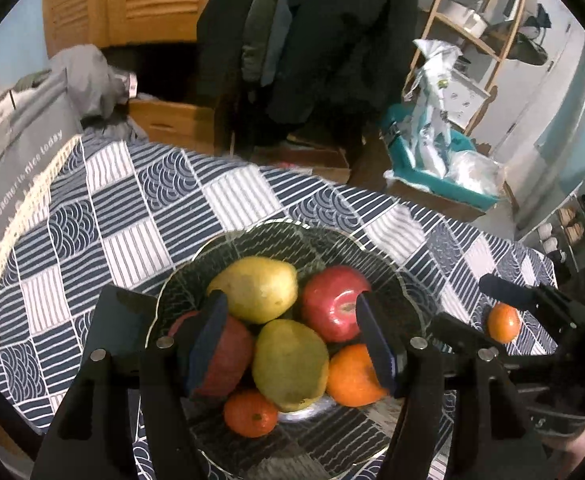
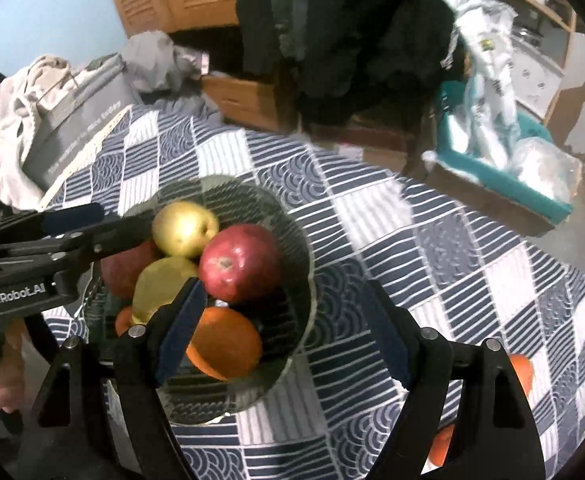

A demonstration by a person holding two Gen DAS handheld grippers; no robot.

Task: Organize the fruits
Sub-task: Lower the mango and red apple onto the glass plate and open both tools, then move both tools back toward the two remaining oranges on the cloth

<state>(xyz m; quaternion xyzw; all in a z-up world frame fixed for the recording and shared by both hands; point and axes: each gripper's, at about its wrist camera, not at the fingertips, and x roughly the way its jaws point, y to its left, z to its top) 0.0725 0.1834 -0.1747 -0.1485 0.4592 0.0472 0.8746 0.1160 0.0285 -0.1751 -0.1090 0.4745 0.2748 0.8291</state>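
Observation:
A glass bowl [image 1: 388, 280] on the patterned cloth holds two yellow-green pears [image 1: 258, 288], red apples [image 1: 334, 302] and oranges [image 1: 352, 376]. My left gripper [image 1: 292, 344] hangs open just above the fruit, its pads not pressing anything. In the right wrist view, the right gripper [image 2: 284, 340] is open over the bowl's [image 2: 304, 240] right rim and the cloth, and it holds nothing. Two loose oranges [image 2: 523, 372] lie on the cloth to its right, partly hidden by its arm. One of them shows in the left wrist view as an orange [image 1: 503, 323] beside the right gripper [image 1: 458, 302].
The blue-and-white tablecloth [image 2: 432, 264] covers a table whose far edge is close behind the bowl. A grey box with clothes [image 2: 76, 120] stands at the back left. Beyond the table are a teal bin with bags [image 2: 504, 176], hanging dark coats and a shelf.

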